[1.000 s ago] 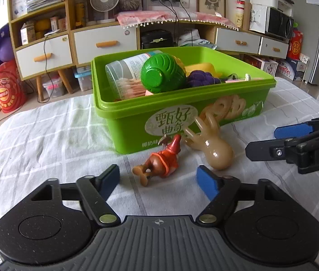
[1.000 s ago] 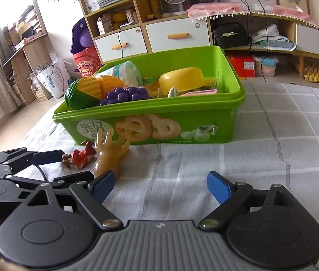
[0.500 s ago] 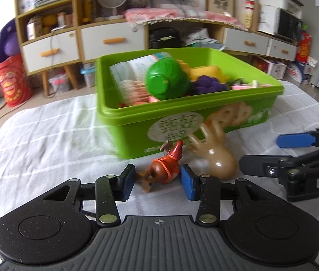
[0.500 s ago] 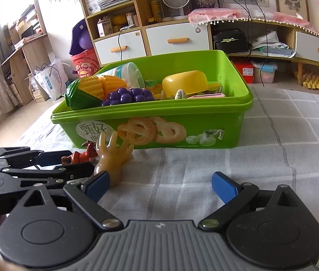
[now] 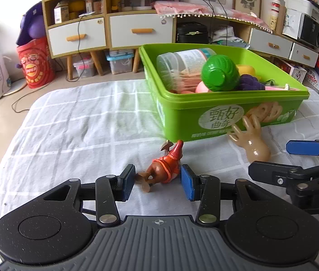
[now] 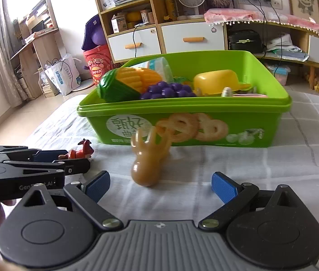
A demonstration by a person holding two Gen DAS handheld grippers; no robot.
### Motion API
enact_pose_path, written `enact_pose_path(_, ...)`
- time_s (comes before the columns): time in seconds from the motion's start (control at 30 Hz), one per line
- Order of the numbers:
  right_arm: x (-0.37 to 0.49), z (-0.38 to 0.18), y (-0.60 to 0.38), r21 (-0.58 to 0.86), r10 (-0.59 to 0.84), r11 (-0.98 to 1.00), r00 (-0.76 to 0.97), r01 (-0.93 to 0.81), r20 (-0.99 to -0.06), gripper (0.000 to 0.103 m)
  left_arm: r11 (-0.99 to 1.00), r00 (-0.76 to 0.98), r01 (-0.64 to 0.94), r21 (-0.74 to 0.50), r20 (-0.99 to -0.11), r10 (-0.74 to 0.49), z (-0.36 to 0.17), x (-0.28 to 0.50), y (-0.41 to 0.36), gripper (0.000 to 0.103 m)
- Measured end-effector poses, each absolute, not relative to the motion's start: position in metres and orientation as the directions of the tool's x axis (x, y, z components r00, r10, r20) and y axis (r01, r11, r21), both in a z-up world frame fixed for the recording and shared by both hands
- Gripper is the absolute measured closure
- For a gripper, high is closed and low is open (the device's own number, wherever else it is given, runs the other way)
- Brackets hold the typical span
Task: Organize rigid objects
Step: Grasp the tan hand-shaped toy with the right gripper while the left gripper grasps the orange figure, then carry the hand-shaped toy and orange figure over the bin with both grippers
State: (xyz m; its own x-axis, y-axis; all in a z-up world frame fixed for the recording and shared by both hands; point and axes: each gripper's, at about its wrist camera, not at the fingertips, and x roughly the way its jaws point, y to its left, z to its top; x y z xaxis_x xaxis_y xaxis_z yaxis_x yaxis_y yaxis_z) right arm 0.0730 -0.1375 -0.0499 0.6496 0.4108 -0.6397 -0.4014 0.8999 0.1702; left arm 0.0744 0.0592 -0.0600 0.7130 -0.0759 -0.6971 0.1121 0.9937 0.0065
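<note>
Two toys lie outside the green box [image 5: 182, 117] on the checked cloth of the desk [image 5: 80, 135]: an orange figurine [image 5: 166, 167] and a tan toy hand [image 5: 253, 144].

The figurine is on its side at centre bottom of the left wrist view, just in front of the box's near wall. Its long axis runs from lower left to upper right: the feet point toward the lower left and the pointed red hat toward the box. The left tongs [image 5: 158, 181] are drawn in on it, the blue pads against its feet and its body, and it rests on the cloth.

The toy hand sits to the right of the figurine, apart from it. Its fingers point up and left and lean on the printed front of the box, while its rounded wrist end points to the lower right, down on the cloth. In the right wrist view it stands at centre frame, fingers up. The right tongs [image 6: 161, 185] are spread wide just short of its rounded end, with nothing between the pads.

Inside the box are a clear jar [image 5: 182, 61], a green ridged toy [image 5: 219, 73], toy corn [image 6: 127, 81], purple grapes [image 6: 168, 90] and a yellow piece [image 6: 216, 79].
</note>
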Motion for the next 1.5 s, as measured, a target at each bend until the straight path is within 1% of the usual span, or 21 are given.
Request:
enact_pose_path(0.17, 0.073, -0.051, -0.125, 0.172, 0.401, 0.907, 0.664, -0.384, -0.632, 0.022, 0.996, 0.708, 0.089, -0.022, -0.702, -0.079, -0.059, 0.074, 0.066, 0.054)
enact_pose_path(0.37, 0.074, -0.054, -0.111, 0.148, 0.377, 0.917, 0.678, -0.371, -0.631, 0.034, 0.996, 0.704, 0.066, -0.055, -0.705, -0.086, -0.057, 0.075, 0.072, 0.054)
enact_pose_path(0.43, 0.074, -0.053, -0.108, 0.121, 0.354, 0.924, 0.690, -0.363, -0.632, 0.043, 0.996, 0.703, 0.066, -0.053, -0.707, -0.084, -0.057, 0.074, 0.072, 0.054)
enact_pose_path(0.47, 0.074, -0.053, -0.106, 0.109, 0.344, 0.927, 0.694, -0.360, -0.632, 0.046, 0.996, 0.702, 0.067, -0.052, -0.708, -0.084, -0.057, 0.074, 0.072, 0.054)
enact_pose_path(0.53, 0.075, -0.052, -0.107, 0.107, 0.340, 0.929, 0.697, -0.355, -0.631, 0.055, 0.997, 0.700, 0.066, -0.050, -0.709, -0.083, -0.057, 0.073, 0.072, 0.054)
enact_pose_path(0.57, 0.075, -0.052, -0.107, 0.104, 0.333, 0.931, 0.699, -0.349, -0.633, 0.057, 0.997, 0.699, 0.065, -0.051, -0.710, -0.082, -0.056, 0.073, 0.072, 0.054)
enact_pose_path(0.73, 0.077, -0.049, -0.109, 0.098, 0.317, 0.937, 0.698, -0.336, -0.642, 0.083, 0.996, 0.693, 0.053, -0.066, -0.716, -0.084, -0.055, 0.075, 0.072, 0.054)
enact_pose_path(0.8, 0.078, -0.048, -0.111, 0.113, 0.328, 0.934, 0.687, -0.339, -0.649, 0.088, 0.996, 0.692, 0.049, -0.070, -0.717, -0.085, -0.055, 0.074, 0.071, 0.054)
enact_pose_path(0.83, 0.079, -0.047, -0.111, 0.121, 0.332, 0.933, 0.681, -0.340, -0.652, 0.090, 0.996, 0.691, 0.047, -0.072, -0.718, -0.085, -0.054, 0.075, 0.071, 0.054)
enact_pose_path(1.0, 0.079, -0.044, -0.117, 0.166, 0.342, 0.934, 0.660, -0.316, -0.669, 0.090, 0.996, 0.683, 0.038, -0.084, -0.725, -0.087, -0.051, 0.074, 0.069, 0.054)
enact_pose_path(1.27, 0.086, -0.032, -0.138, 0.301, 0.381, 0.924, 0.622, -0.235, -0.684, 0.090, 0.979, 0.639, -0.010, -0.206, -0.754, -0.152, -0.042, 0.073, 0.076, 0.055)
enact_pose_path(1.5, 0.091, -0.015, -0.163, 0.388, 0.406, 0.907, 0.591, -0.166, -0.697, 0.090, 0.964, 0.632, -0.018, -0.267, -0.750, -0.196, -0.029, 0.070, 0.073, 0.055)
